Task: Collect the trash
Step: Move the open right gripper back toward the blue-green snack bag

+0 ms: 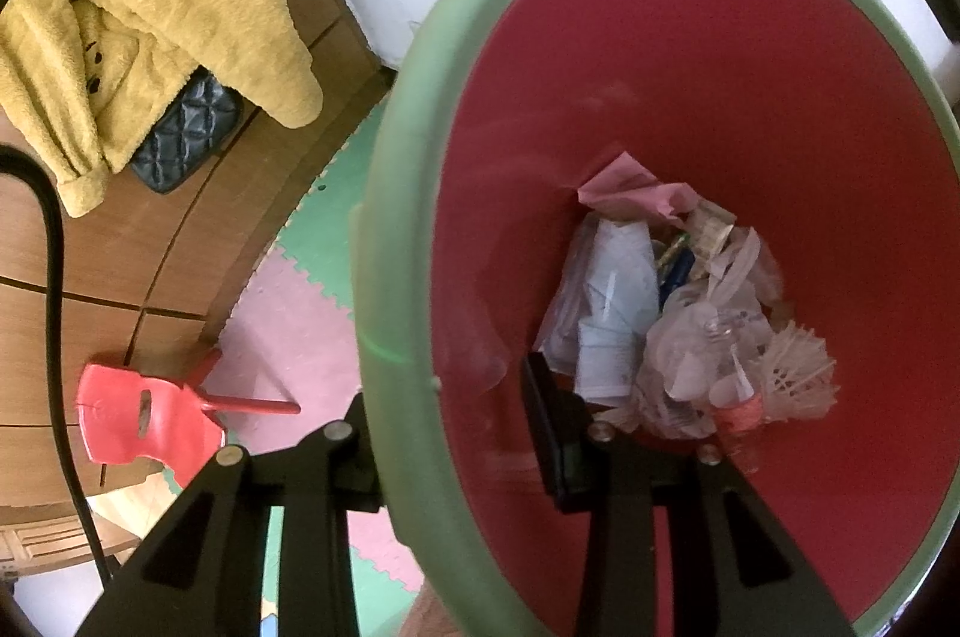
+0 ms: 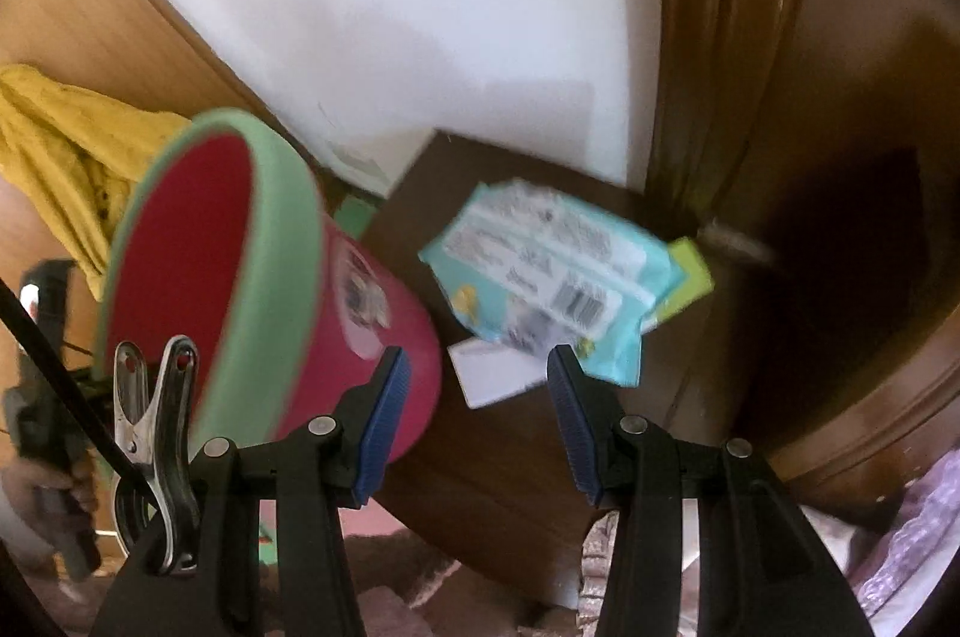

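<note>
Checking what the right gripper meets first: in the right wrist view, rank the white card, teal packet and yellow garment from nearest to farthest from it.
From the right gripper:
1. White card, just ahead between the fingers.
2. Teal packet, beyond the card, slightly right.
3. Yellow garment, far left, behind the bin.

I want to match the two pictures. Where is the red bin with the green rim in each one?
Left wrist view: the bin fills the right side, trash at its bottom.
Right wrist view: the bin is on the left, tilted.
Shared landmark: the yellow fleece garment, upper left in the first, left edge in the second.
</note>
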`<action>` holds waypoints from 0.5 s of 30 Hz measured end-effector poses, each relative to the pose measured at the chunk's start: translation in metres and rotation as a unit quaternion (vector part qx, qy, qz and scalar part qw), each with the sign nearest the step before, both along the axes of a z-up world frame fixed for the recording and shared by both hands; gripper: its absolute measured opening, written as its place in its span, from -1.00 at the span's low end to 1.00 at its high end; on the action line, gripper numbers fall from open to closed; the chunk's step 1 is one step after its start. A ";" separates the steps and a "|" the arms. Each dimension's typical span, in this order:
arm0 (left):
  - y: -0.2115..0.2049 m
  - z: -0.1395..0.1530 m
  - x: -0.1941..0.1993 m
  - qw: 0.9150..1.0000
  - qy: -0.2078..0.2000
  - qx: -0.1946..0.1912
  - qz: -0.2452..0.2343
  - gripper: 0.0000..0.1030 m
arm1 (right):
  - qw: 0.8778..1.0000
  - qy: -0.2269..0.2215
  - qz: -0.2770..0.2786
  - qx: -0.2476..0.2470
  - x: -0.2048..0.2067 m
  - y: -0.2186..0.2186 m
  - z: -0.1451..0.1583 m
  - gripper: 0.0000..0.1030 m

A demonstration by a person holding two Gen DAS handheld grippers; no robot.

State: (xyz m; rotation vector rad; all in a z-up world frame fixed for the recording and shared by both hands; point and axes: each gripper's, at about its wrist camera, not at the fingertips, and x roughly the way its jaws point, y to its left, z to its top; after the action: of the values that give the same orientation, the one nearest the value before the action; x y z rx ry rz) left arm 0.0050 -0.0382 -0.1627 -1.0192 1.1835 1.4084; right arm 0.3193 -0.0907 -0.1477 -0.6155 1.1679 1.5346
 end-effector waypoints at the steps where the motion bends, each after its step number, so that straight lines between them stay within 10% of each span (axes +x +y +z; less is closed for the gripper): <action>1: 0.000 0.000 0.000 1.000 0.002 0.000 0.000 -0.27 | 1.000 0.022 -0.008 -0.013 0.002 0.001 -0.012 -0.05; 15: -0.002 -0.002 0.000 1.000 0.020 -0.007 -0.004 -0.27 | 0.987 0.073 -0.119 -0.074 0.029 0.009 -0.104 -0.04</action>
State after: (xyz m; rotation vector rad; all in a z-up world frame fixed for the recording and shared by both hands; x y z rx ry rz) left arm 0.0047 -0.0406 -0.1646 -1.0000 1.2261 1.4223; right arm 0.3485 -0.0816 -0.2519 -0.4480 1.4233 1.3150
